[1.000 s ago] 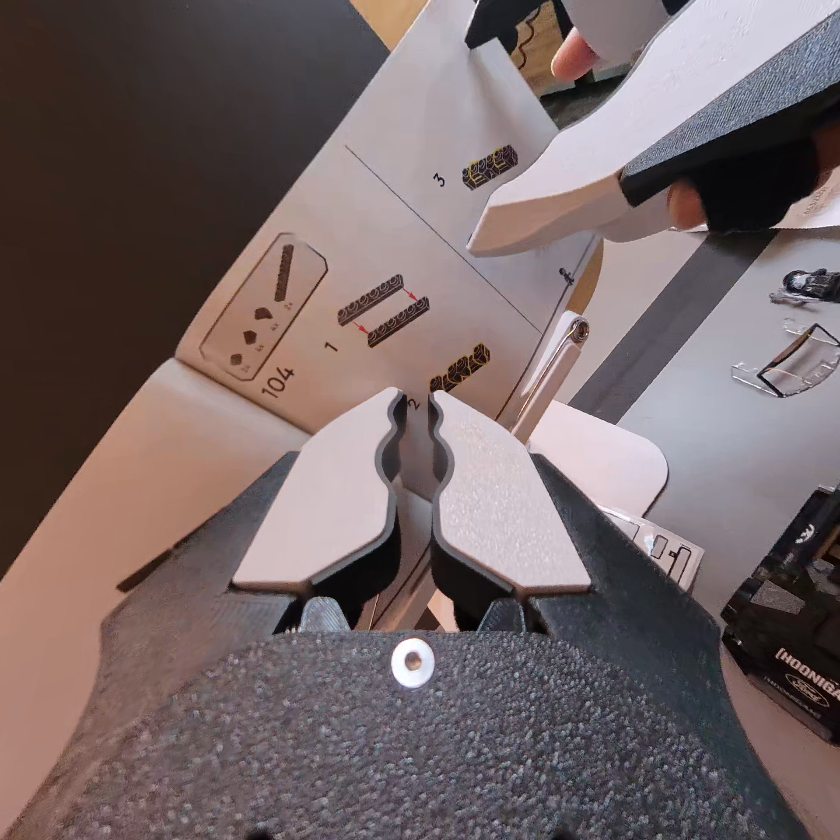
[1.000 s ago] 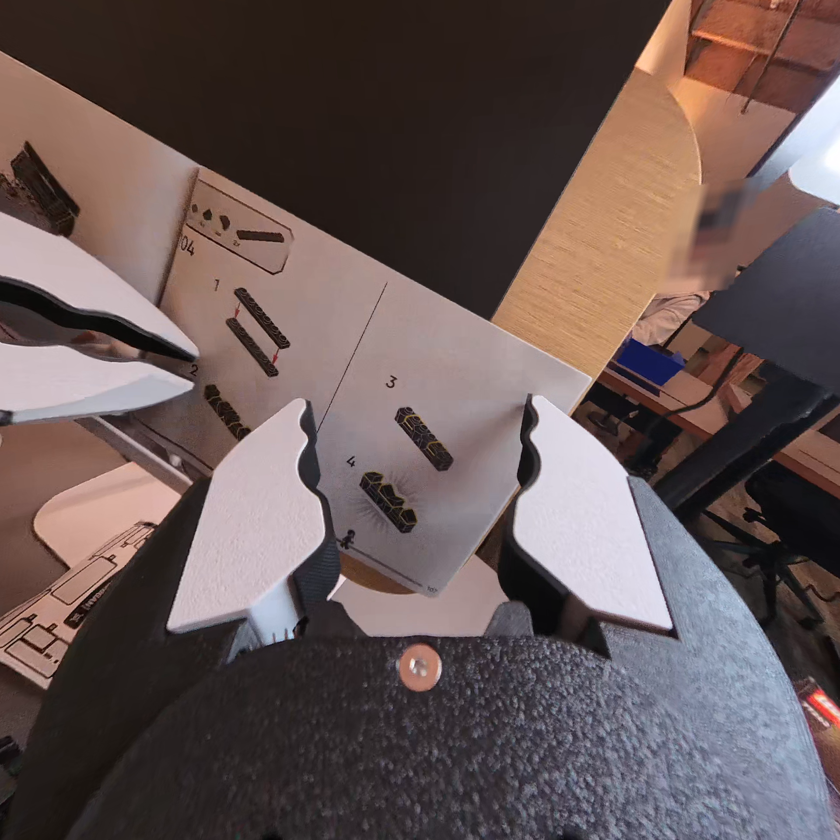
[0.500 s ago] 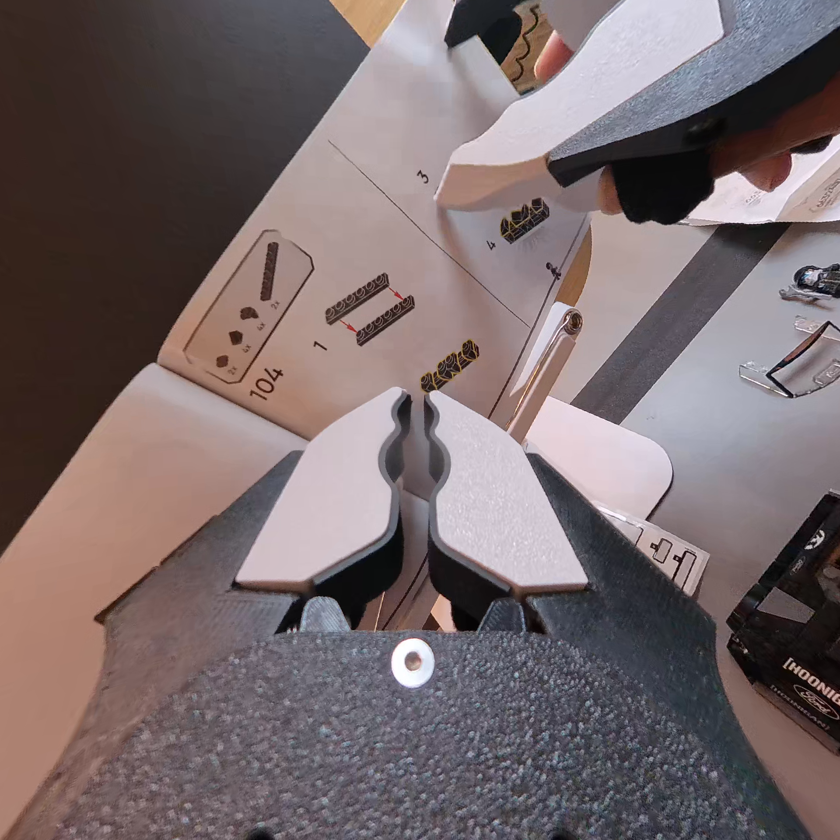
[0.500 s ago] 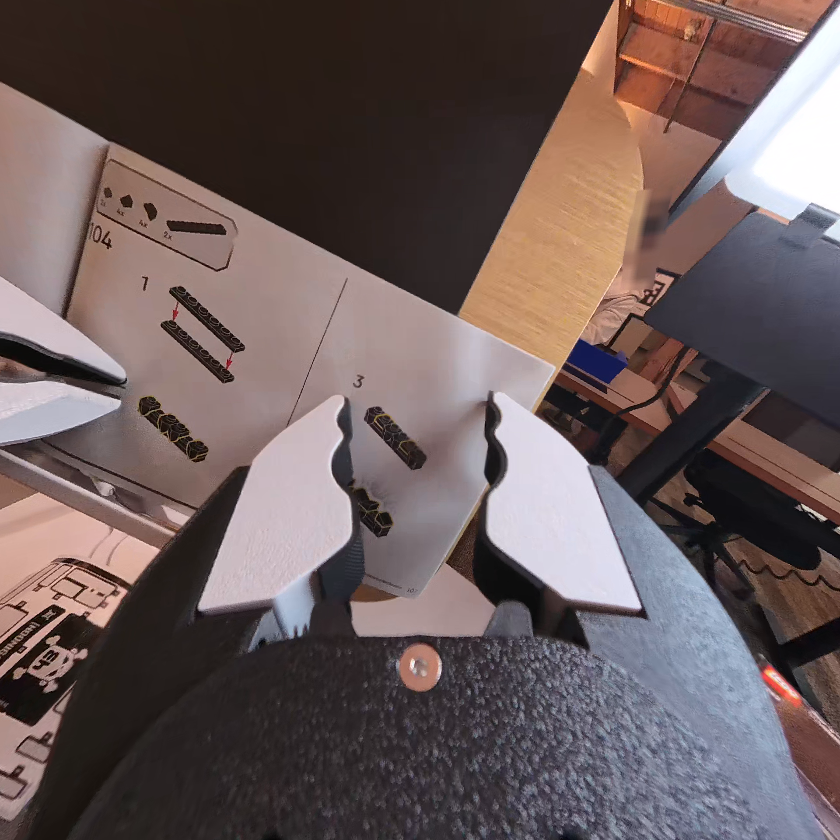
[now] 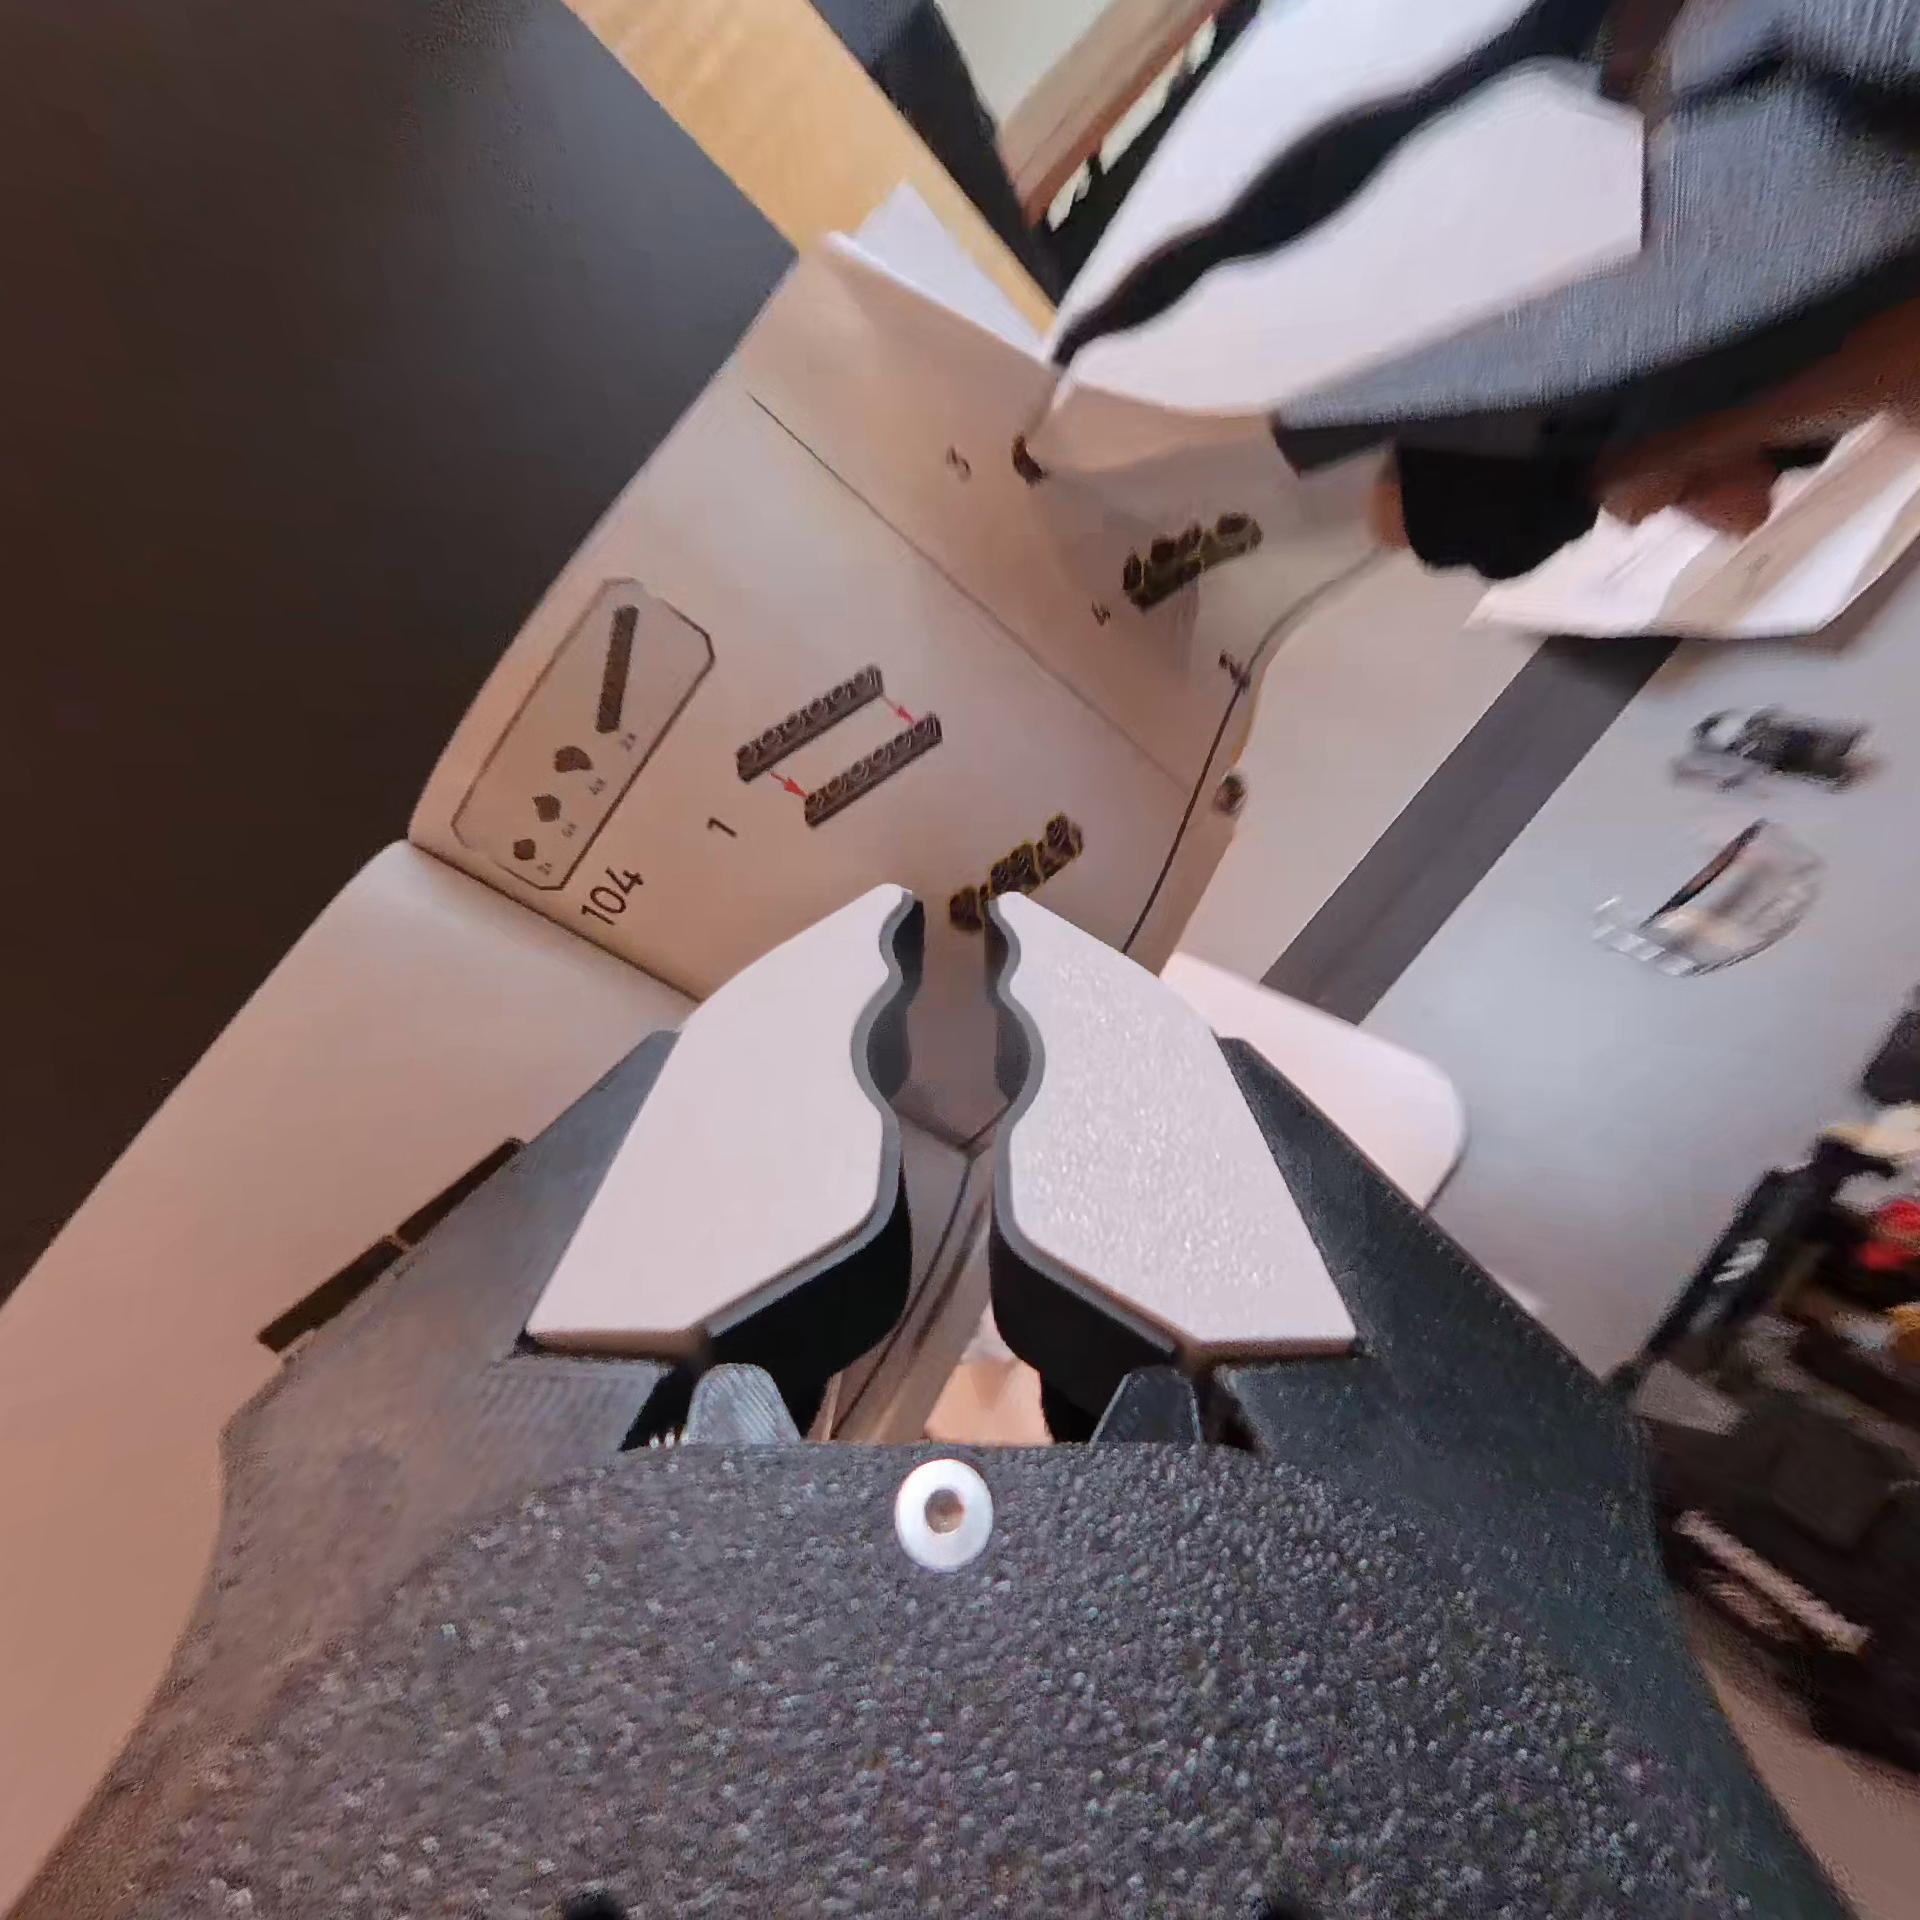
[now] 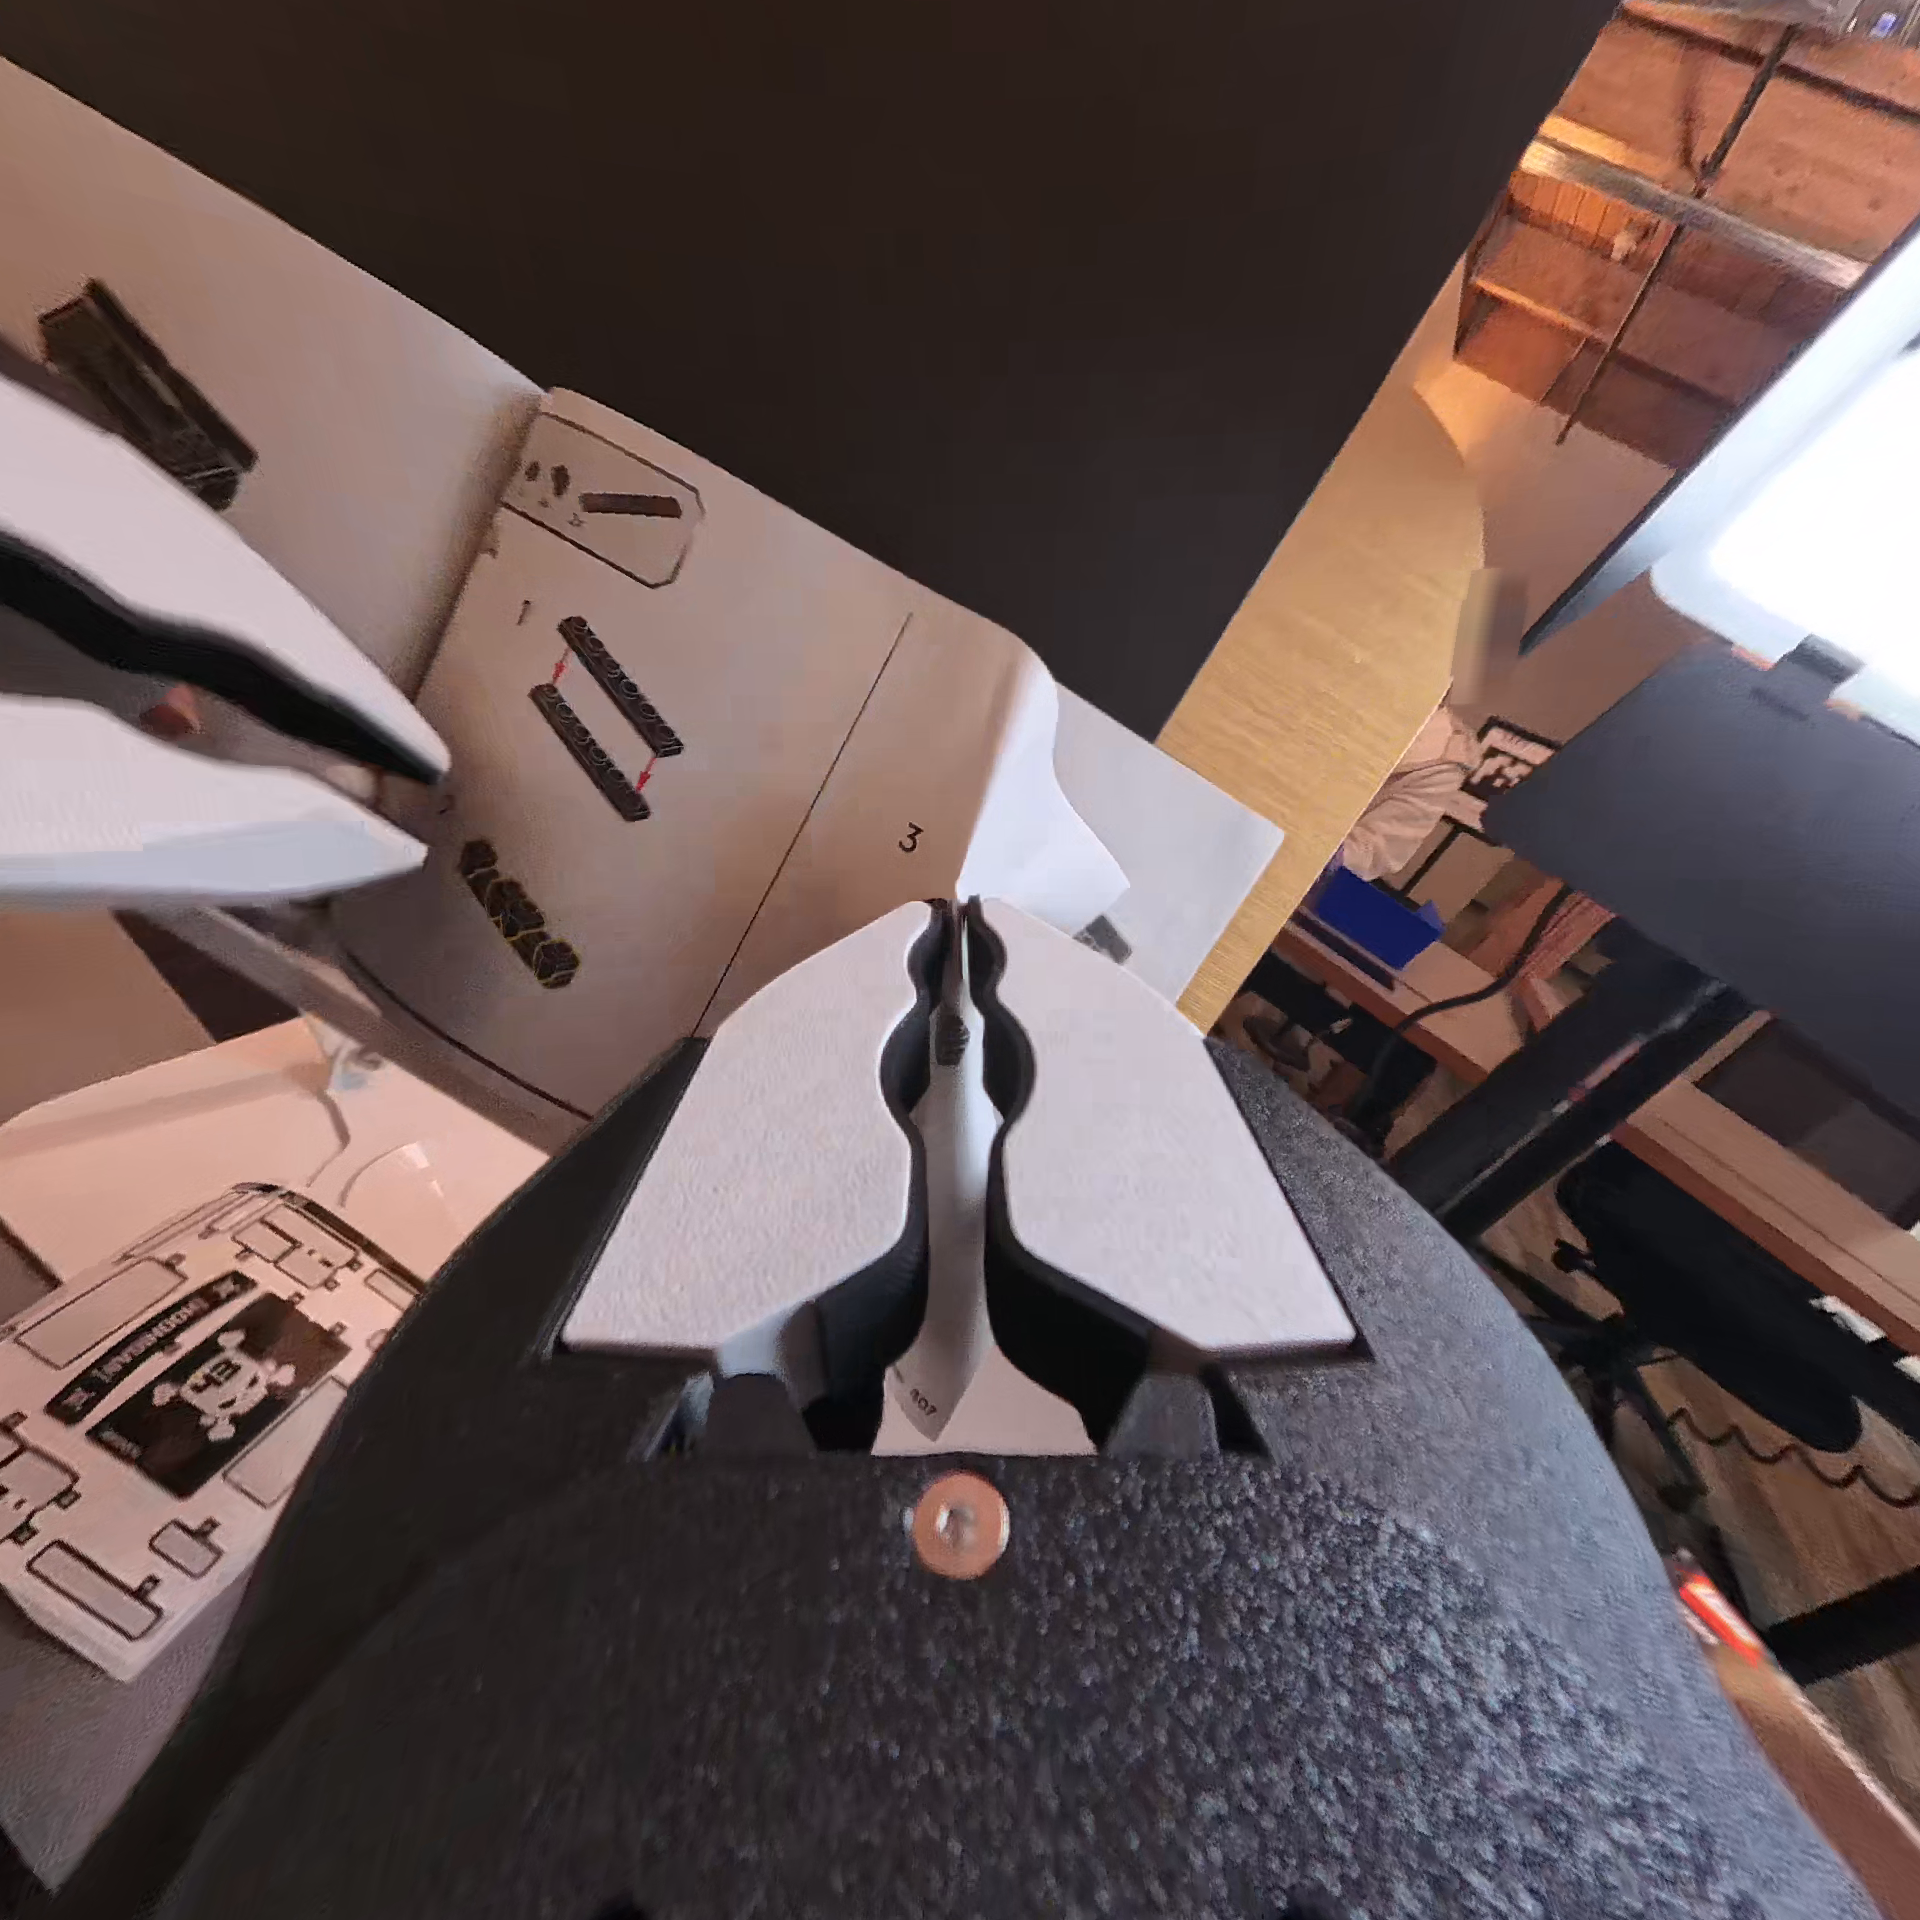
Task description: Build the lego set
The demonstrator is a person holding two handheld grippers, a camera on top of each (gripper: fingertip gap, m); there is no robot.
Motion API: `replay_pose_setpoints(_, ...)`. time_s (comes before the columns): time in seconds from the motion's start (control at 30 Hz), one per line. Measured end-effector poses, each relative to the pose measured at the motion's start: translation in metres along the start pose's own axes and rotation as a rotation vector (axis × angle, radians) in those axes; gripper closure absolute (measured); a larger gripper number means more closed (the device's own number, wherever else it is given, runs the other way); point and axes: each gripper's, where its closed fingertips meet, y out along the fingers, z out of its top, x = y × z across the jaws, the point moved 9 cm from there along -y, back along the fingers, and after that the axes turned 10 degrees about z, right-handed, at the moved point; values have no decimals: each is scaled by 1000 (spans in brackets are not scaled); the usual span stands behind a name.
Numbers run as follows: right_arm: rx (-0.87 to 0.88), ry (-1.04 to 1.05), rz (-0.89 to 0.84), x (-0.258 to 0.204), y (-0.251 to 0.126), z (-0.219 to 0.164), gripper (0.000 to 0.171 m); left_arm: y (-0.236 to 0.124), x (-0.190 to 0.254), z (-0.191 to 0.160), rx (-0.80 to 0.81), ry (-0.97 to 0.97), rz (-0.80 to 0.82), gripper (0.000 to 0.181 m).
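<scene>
Two grippers on one instruction booklet: my right gripper is clenched on the page's outer corner, my left gripper nearly closed at the lower edge — pull apart too hard and the paper tears.

Open instr. booklet propped upright, right page corner pinched, curling fwd.

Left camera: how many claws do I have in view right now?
2. The left claw is bottom centre, around the lower edge of the manual; the right claw is top right, blurred, at its far corner.
</scene>
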Motion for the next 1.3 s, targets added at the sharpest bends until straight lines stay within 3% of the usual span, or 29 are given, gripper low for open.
replay_pose_setpoints(0.13,46,-104,37,-22,-26,5,171,-23,-15,18,140,-255,-116,164)
replay_pose_setpoints(0.2,73,-166,70,-35,-37,9,171,-32,-22,30,207,-244,-159,151)
replay_pose_setpoints(0.3,118,-260,178,-56,-49,19,171,-39,-27,47,270,124,-74,144)
replay_pose_setpoints(0.4,123,-313,236,-65,-55,32,171,-40,-18,58,212,379,-248,136)
replay_pose_setpoints(0.53,145,-283,294,-66,-60,45,168,-39,-25,60,140,518,-306,164)
replay_pose_setpoints(0.6,200,-217,307,-63,-66,49,151,-42,-33,60,147,494,-306,170)
replay_pose_setpoints(0.7,217,-54,368,-54,-79,49,108,-51,-43,56,188,415,-297,170)
replay_pose_setpoints(0.73,212,-8,385,-51,-81,44,106,-54,-45,53,197,400,-286,170)
replay_pose_setpoints(0.83,187,89,457,-56,-79,30,124,-55,-44,48,215,357,-278,170)
replay_pose_setpoints(0.87,194,105,463,-60,-78,29,154,-54,-43,48,221,351,-265,170)
replay_pose_setpoints(0.9,215,112,440,-62,-77,30,171,-54,-43,49,225,341,-244,167)
replay_pose_setpoints(1.0,206,201,432,-56,-76,36,171,-57,-54,45,162,207,-144,157)
replay_pose_setpoints(1.1,184,289,485,-49,-77,32,171,-54,-48,14,-72,25,-223,151)
replay_pose_setpoints(1.2,188,338,540,-49,-77,33,171,-36,-30,-21,-239,155,-149,154)
replay_pose_setpoints(1.3,198,332,574,-57,-78,42,171,-18,-22,-35,-303,196,-69,168)
